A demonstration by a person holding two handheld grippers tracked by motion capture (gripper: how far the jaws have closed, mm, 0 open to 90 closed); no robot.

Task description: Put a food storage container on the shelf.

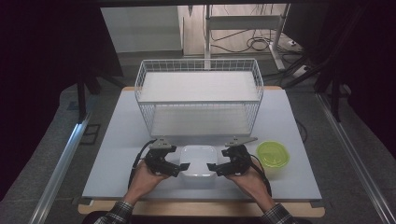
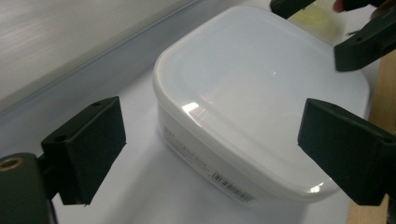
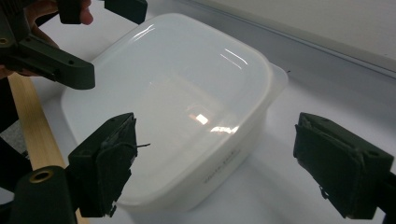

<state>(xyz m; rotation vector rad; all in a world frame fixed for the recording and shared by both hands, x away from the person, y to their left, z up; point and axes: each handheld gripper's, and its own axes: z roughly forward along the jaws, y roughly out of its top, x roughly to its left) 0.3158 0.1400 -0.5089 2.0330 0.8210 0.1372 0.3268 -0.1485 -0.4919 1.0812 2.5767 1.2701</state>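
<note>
Two grippers flanked the lidded white container at the table's near edge, in front of the wire basket; nothing lifted yet, so the grasp was judged still ahead. Left gripper and right gripper stood open, jaws straddling opposite corners without contact. Green tub sat to the right. Container's side label and barcode were too blurred to read.

Left tool jaws apart; right tool jaws apart; tips face inward.
</note>
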